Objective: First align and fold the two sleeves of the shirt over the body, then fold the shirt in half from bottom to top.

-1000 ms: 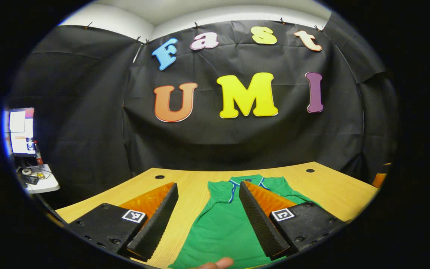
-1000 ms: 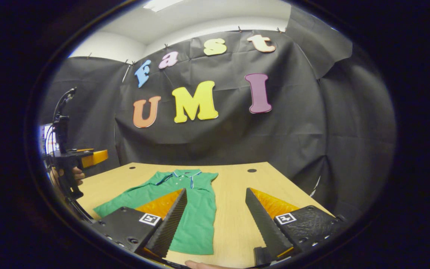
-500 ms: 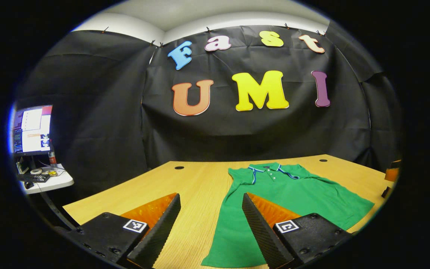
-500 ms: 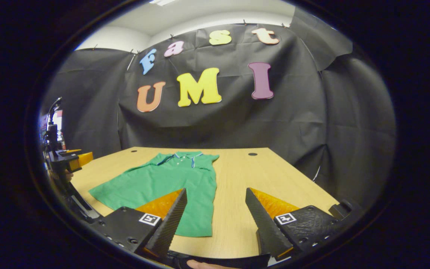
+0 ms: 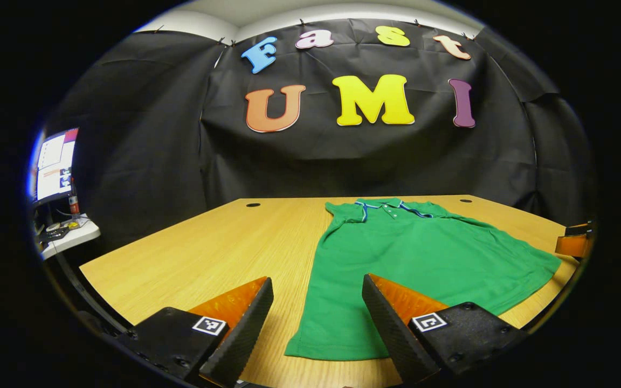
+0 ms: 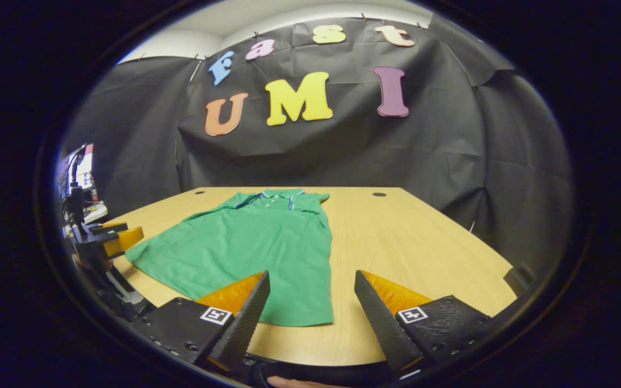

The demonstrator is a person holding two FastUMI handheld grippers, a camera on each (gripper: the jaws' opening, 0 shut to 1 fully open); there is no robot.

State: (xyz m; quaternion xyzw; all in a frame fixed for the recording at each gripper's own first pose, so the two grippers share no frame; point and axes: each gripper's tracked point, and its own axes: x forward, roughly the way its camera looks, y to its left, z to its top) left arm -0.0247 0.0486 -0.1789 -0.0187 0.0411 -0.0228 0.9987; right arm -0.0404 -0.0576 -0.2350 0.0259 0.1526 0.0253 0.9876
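A green polo shirt (image 5: 397, 258) lies flat on a wooden table (image 5: 208, 253), collar toward the black cloth wall, hem toward the near edge. In the left gripper view, the left gripper (image 5: 316, 323) hangs above the table's near edge with its fingers spread wide, holding nothing; the shirt's hem lies between and beyond them. In the right gripper view, the right gripper (image 6: 310, 318) is likewise wide open and empty, just by the hem. A side desk (image 5: 68, 234) with a monitor (image 5: 54, 167) carries small items, too blurred to identify.
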